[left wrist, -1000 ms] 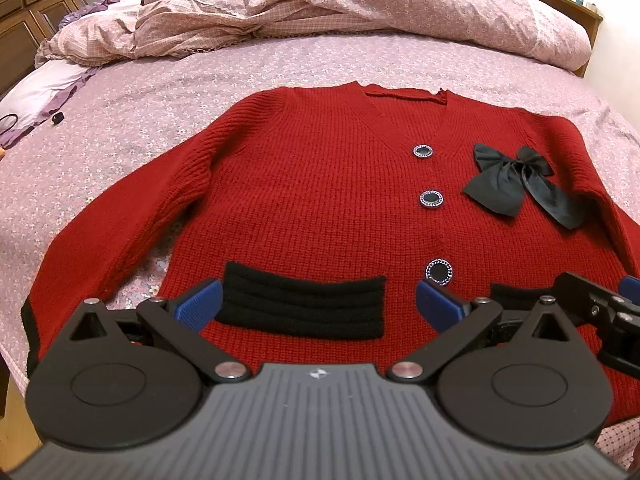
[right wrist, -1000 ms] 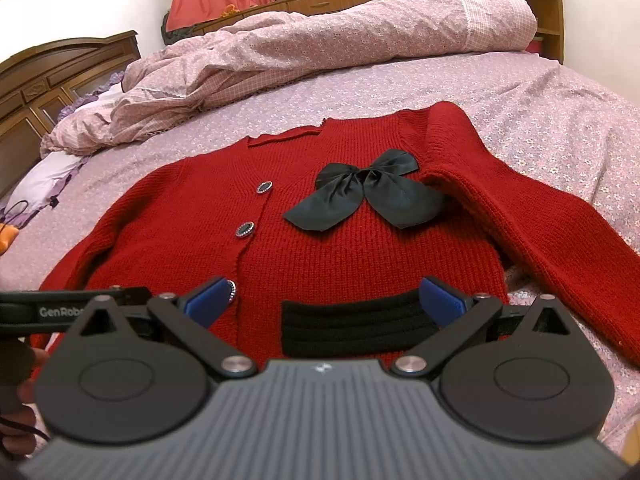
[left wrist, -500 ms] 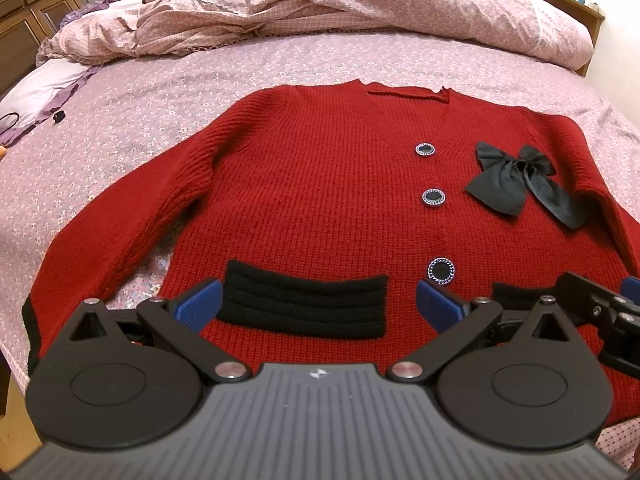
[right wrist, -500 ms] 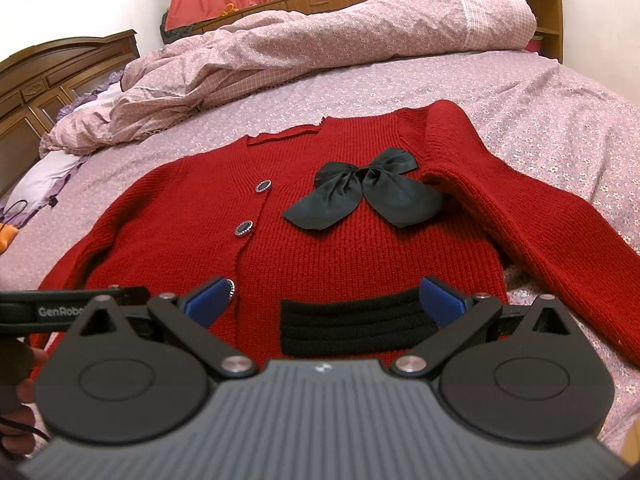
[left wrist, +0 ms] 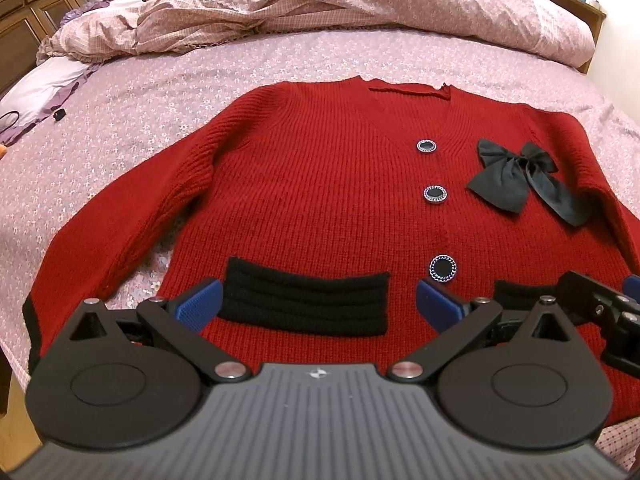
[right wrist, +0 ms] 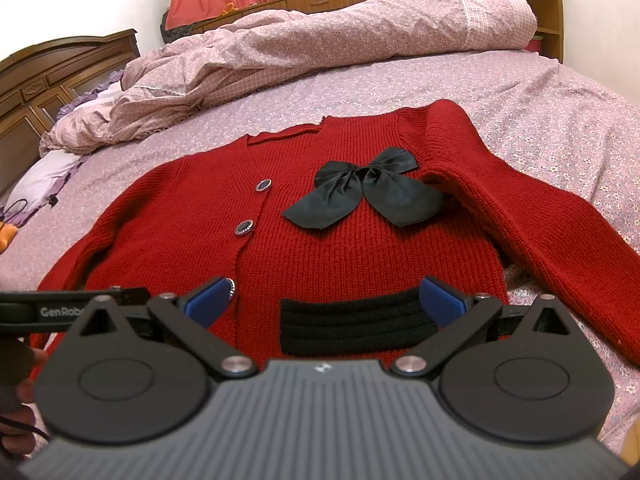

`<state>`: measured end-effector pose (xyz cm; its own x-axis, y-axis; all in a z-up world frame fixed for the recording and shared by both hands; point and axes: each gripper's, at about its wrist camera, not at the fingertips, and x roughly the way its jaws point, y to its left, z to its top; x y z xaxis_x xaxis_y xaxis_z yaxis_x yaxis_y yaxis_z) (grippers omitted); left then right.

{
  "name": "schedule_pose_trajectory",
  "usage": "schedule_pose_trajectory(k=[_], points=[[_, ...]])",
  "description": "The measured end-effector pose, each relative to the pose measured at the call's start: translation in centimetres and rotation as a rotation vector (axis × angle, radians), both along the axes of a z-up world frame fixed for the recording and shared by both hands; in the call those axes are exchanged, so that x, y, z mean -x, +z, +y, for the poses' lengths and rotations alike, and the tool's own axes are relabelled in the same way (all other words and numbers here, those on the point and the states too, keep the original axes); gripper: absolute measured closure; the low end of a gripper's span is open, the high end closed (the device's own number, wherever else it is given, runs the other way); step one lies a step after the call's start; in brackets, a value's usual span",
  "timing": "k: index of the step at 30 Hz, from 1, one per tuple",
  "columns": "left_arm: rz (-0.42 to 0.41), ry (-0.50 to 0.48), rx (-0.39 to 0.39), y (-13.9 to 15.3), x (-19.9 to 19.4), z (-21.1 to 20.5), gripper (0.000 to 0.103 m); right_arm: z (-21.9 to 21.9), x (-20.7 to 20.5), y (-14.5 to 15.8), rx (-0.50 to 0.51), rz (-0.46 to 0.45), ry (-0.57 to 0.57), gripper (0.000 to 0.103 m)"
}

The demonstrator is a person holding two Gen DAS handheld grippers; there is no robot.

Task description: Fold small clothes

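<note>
A red knit cardigan [left wrist: 320, 184] lies flat, front up, on the bed, with three dark buttons, a black bow [left wrist: 516, 176] and black pocket bands. It also shows in the right wrist view [right wrist: 360, 240], bow [right wrist: 360, 196] at centre. My left gripper [left wrist: 318, 306] is open and empty, hovering over the left pocket band [left wrist: 304, 304] near the hem. My right gripper [right wrist: 326, 300] is open and empty over the right pocket band [right wrist: 352, 324]. Both sleeves spread outward.
The bed has a pink floral sheet [left wrist: 160, 100]. A rumpled duvet [left wrist: 320, 4] lies at the far side, with pillows and a wooden headboard [right wrist: 60, 76] at left. The near bed edge lies just below the cardigan's hem.
Both grippers have edged slightly forward over the cardigan's hem; the cardigan has not moved and both grippers stay open.
</note>
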<state>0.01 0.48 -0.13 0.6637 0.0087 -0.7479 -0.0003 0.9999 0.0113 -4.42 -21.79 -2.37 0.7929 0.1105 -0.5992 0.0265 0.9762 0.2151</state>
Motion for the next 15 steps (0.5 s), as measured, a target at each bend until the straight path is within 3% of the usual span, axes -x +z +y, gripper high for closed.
schedule_pose_trajectory(k=[15], points=[[0.022, -0.001, -0.005, -0.71, -0.25, -0.02, 0.000, -0.11, 0.06, -0.35, 0.006, -0.002, 0.000, 0.000]])
